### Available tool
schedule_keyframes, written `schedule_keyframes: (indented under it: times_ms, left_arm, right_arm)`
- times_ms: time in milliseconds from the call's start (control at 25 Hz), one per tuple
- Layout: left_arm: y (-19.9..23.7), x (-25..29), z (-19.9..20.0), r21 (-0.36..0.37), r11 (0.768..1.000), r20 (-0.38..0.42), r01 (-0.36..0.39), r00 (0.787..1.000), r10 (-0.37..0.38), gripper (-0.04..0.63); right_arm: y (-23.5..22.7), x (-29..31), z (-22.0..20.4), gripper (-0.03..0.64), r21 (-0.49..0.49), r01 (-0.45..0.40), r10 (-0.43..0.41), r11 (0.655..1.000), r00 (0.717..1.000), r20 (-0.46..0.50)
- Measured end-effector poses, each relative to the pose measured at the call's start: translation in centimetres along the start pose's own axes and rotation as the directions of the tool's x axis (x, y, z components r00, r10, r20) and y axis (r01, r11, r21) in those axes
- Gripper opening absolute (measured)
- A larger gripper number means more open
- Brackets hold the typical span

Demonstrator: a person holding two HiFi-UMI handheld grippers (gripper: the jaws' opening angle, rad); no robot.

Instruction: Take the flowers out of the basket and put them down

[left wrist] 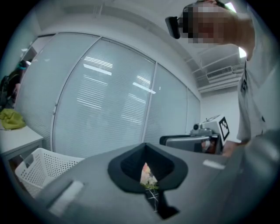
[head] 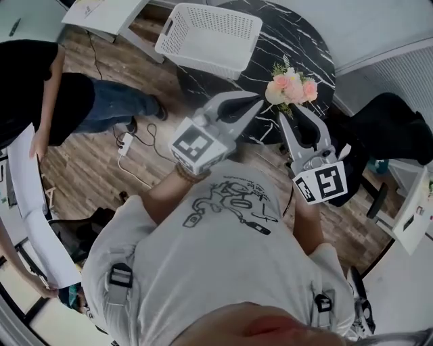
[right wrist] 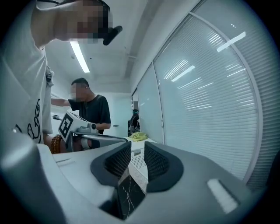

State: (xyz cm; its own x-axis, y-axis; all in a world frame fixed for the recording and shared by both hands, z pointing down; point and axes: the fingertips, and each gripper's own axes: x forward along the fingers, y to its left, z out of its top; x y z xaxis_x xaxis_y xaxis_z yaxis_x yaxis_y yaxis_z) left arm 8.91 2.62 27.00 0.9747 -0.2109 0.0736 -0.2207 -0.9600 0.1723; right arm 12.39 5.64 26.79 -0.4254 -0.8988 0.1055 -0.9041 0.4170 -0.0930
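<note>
A small bunch of pink and cream flowers (head: pixel 292 86) lies on the round black marble table (head: pixel 284 34), right of the empty white basket (head: pixel 210 34). My left gripper (head: pixel 257 101) hovers left of the flowers, its jaws drawn together with nothing in them. In the left gripper view the flowers (left wrist: pixel 148 177) show through the thin slit of that gripper (left wrist: pixel 148 192). My right gripper (head: pixel 292 109) hangs just on the near side of the flowers. In its own view the right gripper (right wrist: pixel 131 175) has a narrow gap between its pads, holding nothing, with the basket (right wrist: pixel 138 164) beyond.
A person in black (head: pixel 40 88) stands on the wood floor at left, near a power strip and cables (head: pixel 125 143). A black chair (head: pixel 392 128) sits right of the table. A white desk (head: pixel 101 13) is at top left. Glass walls with blinds (left wrist: pixel 113 96) surround the room.
</note>
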Motion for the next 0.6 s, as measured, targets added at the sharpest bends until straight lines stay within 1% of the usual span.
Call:
schedule_keyframes:
  times_ms: [200,440,600]
  left_arm:
    - [0.0,-2.2,1.7,-0.003,0.999,0.033,-0.033,0.999,0.033,0.002]
    - [-0.2,-3.9,3.4,-0.004,0.999,0.07,-0.049,0.996,0.049,0.002]
    - [-0.2,-4.2,4.3,-0.001,0.998,0.089,-0.058,0.994,0.058,0.002]
  right_arm:
    - [2.0,1.0,2.5,0.084,-0.021,-0.05,0.05,0.999,0.998,0.04]
    - [4.4,2.0,3.8,0.059,-0.032,-0.105,0.107,0.994,0.992,0.06]
    - [4.9,2.5,4.5,0.043,-0.038,-0.122,0.124,0.992,0.99,0.072]
